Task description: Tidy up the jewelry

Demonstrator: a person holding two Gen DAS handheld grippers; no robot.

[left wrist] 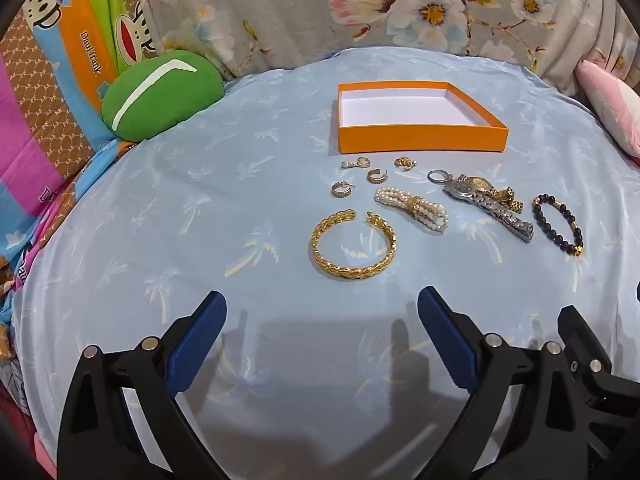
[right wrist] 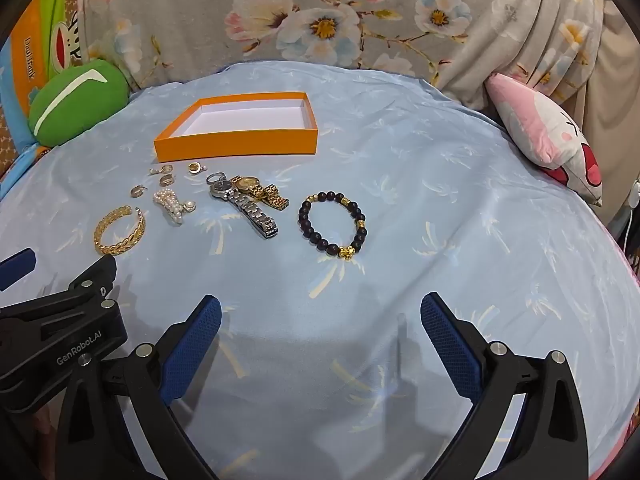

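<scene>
Jewelry lies loose on the blue cloth, near of my empty orange cardboard box (left wrist: 420, 136); both claws (left wrist: 320, 332) (right wrist: 320, 336) hang apart, empty. Next, I'd say: grip the gold braided bangle (left wrist: 354, 246)

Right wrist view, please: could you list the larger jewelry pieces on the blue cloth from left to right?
gold cuff bracelet → pearl bracelet → silver watch → dark bead bracelet. The gold watch overlaps the silver one, so I left it out.
</scene>
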